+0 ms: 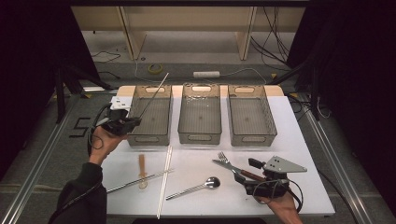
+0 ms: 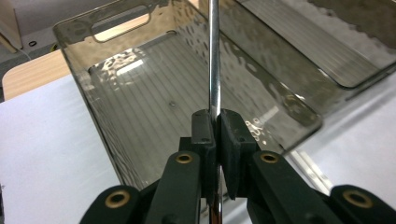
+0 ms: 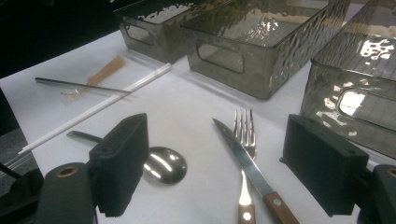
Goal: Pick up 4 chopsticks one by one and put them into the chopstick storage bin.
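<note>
Steel rod (image 2: pixel 214 60) sits clamped in your left hand-held gripper (image 2: pixel 217 135) above the leftmost bin (image 1: pixel 150 116); your right hand-held gripper (image 3: pixel 224 168) hovers, jaws apart, over knife (image 3: pixel 247 168) and fork (image 3: pixel 244 140) on the surface (image 1: pixel 196 196).

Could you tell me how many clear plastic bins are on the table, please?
3, side by side along the table's far edge: the left smoky clear plastic bin, under the metal chopstick held by the left gripper; the middle bin; the right bin.

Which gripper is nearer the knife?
Right. The right gripper is open with the knife between its jaws; the left gripper is off at the left bin, holding a metal rod.
</note>
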